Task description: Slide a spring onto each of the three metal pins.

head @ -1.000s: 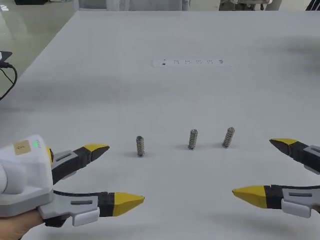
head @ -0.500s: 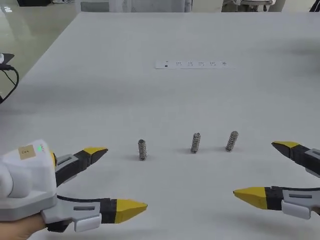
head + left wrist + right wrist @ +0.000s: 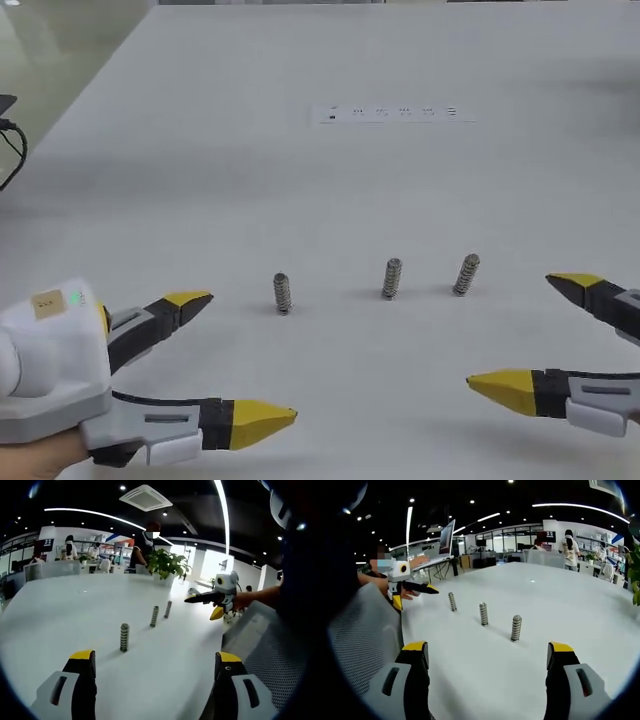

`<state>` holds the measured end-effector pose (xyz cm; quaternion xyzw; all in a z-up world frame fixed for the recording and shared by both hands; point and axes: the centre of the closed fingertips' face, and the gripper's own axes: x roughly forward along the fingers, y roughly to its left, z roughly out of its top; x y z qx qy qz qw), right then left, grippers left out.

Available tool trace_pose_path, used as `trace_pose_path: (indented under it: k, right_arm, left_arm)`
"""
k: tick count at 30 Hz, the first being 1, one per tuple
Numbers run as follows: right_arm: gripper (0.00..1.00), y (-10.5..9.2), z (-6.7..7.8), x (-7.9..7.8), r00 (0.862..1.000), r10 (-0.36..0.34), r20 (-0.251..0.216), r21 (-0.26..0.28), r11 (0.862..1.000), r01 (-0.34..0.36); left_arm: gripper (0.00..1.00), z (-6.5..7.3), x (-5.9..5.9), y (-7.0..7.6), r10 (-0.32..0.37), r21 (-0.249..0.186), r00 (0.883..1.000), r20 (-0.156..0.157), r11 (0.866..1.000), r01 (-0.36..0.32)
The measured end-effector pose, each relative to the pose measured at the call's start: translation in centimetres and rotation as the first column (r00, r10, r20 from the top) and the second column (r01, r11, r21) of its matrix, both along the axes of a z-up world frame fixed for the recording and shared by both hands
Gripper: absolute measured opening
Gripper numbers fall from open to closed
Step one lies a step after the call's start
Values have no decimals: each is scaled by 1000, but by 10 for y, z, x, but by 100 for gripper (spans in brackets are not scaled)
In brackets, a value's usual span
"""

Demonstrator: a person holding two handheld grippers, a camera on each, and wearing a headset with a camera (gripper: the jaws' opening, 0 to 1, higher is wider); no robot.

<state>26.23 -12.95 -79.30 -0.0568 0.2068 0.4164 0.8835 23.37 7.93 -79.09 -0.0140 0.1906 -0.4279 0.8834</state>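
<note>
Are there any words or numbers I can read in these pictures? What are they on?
No text here can be read.
On the white strip lying on the table: a row of dark marks, too small to read.
On the tan sticker on the left gripper: marks too blurred to read.
On the dark wall sign far back in the room: too small to read.
</note>
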Motion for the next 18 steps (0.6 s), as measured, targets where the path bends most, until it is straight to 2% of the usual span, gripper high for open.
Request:
trace_pose_path:
  k: [9,18]
  right_arm:
    - [99,-10,3,6,1000,-6,7,-11,1000,6]
    - [99,-12,1,3,1000,3,0,-21,1000,-3]
  left_arm:
    - [97,-1,0,-1,-2,5,1000,-7,1000,2]
    - [97,1,-3,-1,5,4,1000,-5,1000,-5]
